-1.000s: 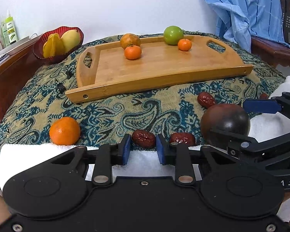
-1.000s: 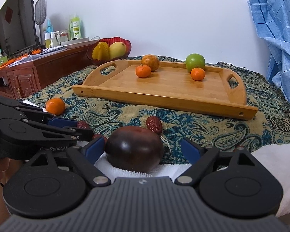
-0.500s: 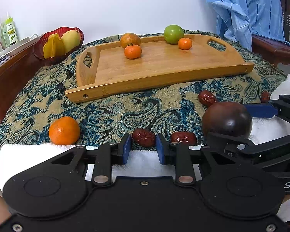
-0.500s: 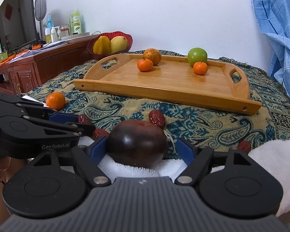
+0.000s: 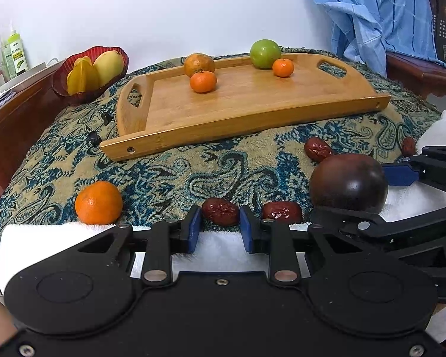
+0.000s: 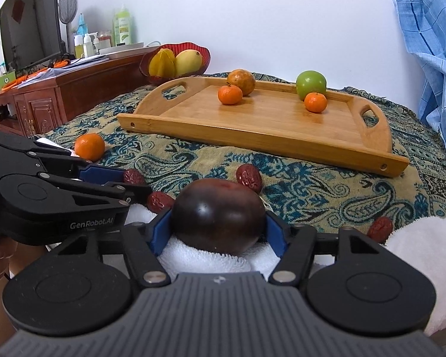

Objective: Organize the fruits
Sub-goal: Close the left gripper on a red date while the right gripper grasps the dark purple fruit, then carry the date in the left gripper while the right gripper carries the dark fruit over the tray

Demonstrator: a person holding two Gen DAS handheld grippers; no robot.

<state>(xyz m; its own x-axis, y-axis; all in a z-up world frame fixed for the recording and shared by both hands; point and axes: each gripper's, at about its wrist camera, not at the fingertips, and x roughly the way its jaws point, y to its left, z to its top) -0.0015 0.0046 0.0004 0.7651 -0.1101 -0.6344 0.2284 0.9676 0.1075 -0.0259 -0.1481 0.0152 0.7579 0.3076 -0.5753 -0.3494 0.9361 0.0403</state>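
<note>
A dark purple round fruit point(image 6: 218, 215), resting on the near white towel point(image 6: 205, 257), was seen bracketed by the right gripper point(image 6: 218, 232), whose jaws had just been closing and whose blue pads appeared to meet the fruit's flanks; a firm hold could not be confirmed. A slip was judged the chief risk: the skin looked smooth and glossy, the pads were set low on a rounded body, and the soft towel could give beneath it, so that the fruit might squirt forward onto the paisley cloth point(image 6: 312, 184). The wooden tray point(image 6: 270, 136), the likely destination, was set at the far side with four fruits already on it: a green apple point(image 6: 311, 82), a brownish fruit point(image 6: 241, 81) and two mandarins point(image 6: 229, 94). Its raised near rim would have to be cleared. A red bowl point(image 6: 203, 55) of yellow fruit stood at the far left. A loose mandarin point(image 5: 98, 203) lay near left. Small red dates point(image 6: 249, 176) were scattered between towel and tray and could be knocked aside. The left gripper point(image 5: 218, 230), almost fully closed and empty, was held just beside the right one, with a date point(image 5: 220, 211) lying just beyond its tips.
</note>
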